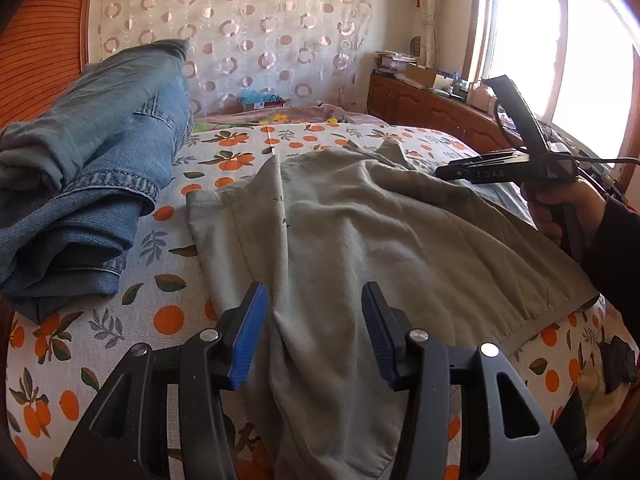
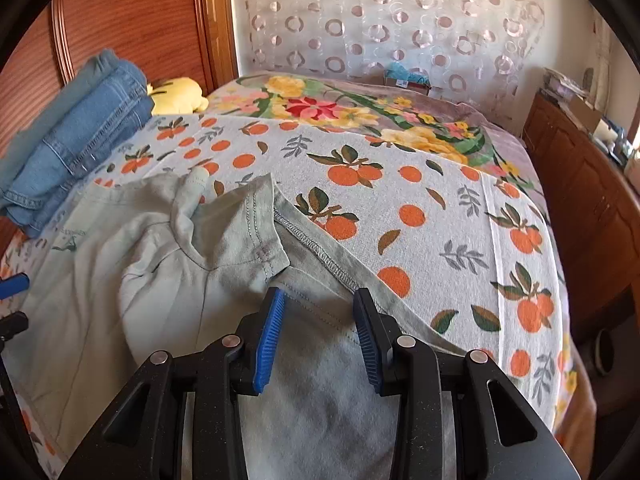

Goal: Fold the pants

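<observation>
Across the bed (image 2: 440, 216), on its orange-print sheet, the grey-green pants (image 1: 360, 232) lay spread and rumpled, with folded jeans (image 1: 92, 176) stacked to the left by the wooden headboard (image 2: 132, 20). Left claw (image 1: 316, 332) hovered released over the near fabric, blue pads clear on either side of a raised crease. Right claw (image 2: 320, 336) sat low over the seamed edge, cloth between its pads; whether they gripped it, I couldn't tell.
</observation>
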### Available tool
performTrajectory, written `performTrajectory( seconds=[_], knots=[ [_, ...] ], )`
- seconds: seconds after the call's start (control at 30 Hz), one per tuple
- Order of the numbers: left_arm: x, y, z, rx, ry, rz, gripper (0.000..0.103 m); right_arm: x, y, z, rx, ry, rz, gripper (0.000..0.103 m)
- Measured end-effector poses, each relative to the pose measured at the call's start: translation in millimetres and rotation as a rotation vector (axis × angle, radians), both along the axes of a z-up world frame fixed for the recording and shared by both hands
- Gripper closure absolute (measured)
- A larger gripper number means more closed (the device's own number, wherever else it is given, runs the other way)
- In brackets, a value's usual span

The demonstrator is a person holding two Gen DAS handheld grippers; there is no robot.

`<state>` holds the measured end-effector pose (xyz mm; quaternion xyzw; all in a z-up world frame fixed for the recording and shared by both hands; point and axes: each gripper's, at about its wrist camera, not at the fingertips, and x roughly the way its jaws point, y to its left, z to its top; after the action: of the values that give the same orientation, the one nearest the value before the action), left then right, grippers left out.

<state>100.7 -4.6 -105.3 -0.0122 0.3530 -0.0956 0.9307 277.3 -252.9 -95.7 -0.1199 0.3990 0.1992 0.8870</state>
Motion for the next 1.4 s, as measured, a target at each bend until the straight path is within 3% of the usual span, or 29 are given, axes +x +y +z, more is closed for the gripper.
performTrajectory(
  seconds=[0.03, 0.07, 0.1, 0.23, 0.33, 0.53, 0.73, 0.87, 1.13, 1.33, 1.37, 1.4],
  knots=[
    [0, 0, 0, 0.0, 0.0, -0.001, 0.053, 0, 0, 0, -0.006, -0.002, 0.006, 0.075],
    [0, 0, 0, 0.0, -0.001, -0.001, 0.053, 0, -1, 0, -0.015, -0.007, 0.015, 0.092],
    [-1, -1, 0, 0.001, -0.002, 0.0, 0.053, -2, 0, 1, -0.03, -0.015, 0.021, 0.097],
    [0, -1, -1, 0.003, 0.0, 0.002, 0.053, -2, -4, 13, -0.032, -0.127, -0.031, 0.101],
    [2, -1, -1, 0.002, 0.009, 0.001, 0.053, 3, -12, 17, -0.012, -0.118, -0.088, 0.101],
    [4, 0, -2, -0.006, 0.023, 0.0, 0.053, -19, -27, 21, 0.044, -0.069, -0.1, 0.093],
    [7, -1, -4, 0.0, 0.037, 0.003, 0.053, -94, -53, 31, 0.091, -0.089, -0.112, 0.079],
    [8, -2, -6, -0.003, 0.044, 0.007, 0.053, -136, -66, 21, 0.096, -0.081, -0.139, 0.066],
    [8, 3, -8, -0.028, 0.06, 0.027, 0.053, -189, -78, 9, 0.109, -0.085, -0.205, 0.063],
    [5, -1, -6, 0.004, 0.047, 0.025, 0.051, -211, -86, 4, 0.121, -0.067, -0.242, 0.062],
    [5, -1, -5, 0.007, 0.044, 0.028, 0.05, -212, -88, 4, 0.131, -0.063, -0.248, 0.062],
    [4, -2, -3, 0.009, 0.038, 0.028, 0.038, -211, -87, 4, 0.138, -0.062, -0.251, 0.062]
  ],
)
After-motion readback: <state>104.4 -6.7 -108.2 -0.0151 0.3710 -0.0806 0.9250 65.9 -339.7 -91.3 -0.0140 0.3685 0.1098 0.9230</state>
